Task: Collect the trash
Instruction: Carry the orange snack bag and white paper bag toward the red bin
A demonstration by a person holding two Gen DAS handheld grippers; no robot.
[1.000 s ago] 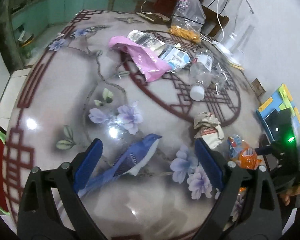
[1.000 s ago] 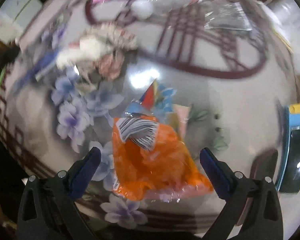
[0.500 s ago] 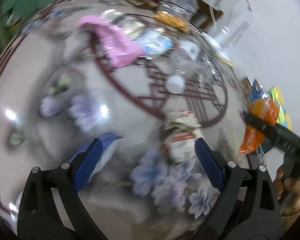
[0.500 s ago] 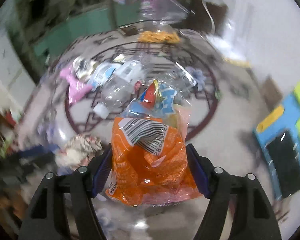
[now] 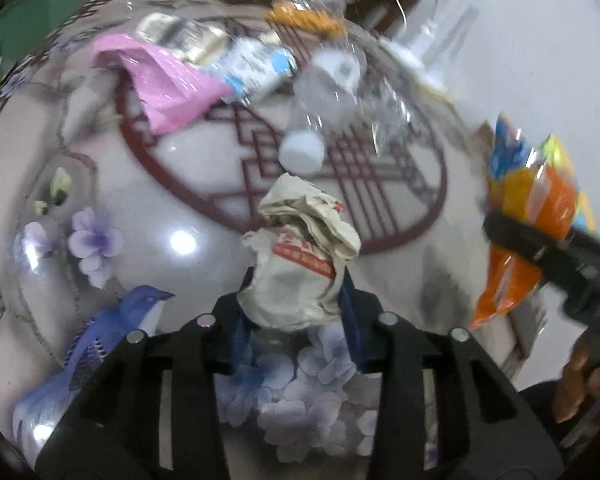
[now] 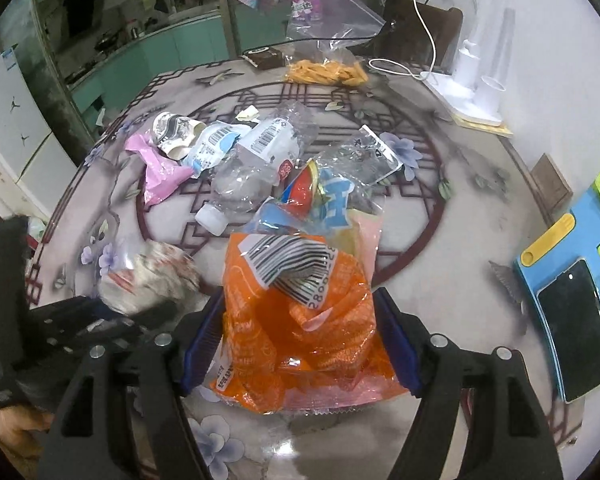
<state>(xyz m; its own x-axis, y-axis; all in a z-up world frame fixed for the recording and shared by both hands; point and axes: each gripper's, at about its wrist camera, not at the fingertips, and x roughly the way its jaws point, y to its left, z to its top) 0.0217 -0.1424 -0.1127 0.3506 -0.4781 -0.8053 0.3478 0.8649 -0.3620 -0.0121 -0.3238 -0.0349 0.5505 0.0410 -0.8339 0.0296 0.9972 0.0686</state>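
Orange plastic fills the right gripper [image 6: 300, 320]: its blue pads pinch an orange snack wrapper [image 6: 296, 320] from both sides, and the wrapper hangs clear of the round painted table [image 6: 460, 248]. The left gripper [image 5: 296, 300] has just been closing, and its pads now press on a crumpled paper wrapper [image 5: 300, 248], whitish with red print, near the table's near edge beside a painted blue bird [image 5: 112, 336]. Toward the middle of the table, inside the dark red lattice ring, lie a crushed clear plastic bottle [image 6: 252, 176] with a white cap, a pink plastic bag [image 6: 160, 168], a blue-and-white packet [image 6: 212, 148] and a clear film wrapper [image 6: 364, 160], close together and partly overlapping. At the far edge a clear zip bag [image 6: 328, 40] holds yellow-orange strips. At the table's right edge sits a blue tray [image 6: 560, 280] with a black phone [image 6: 576, 336].
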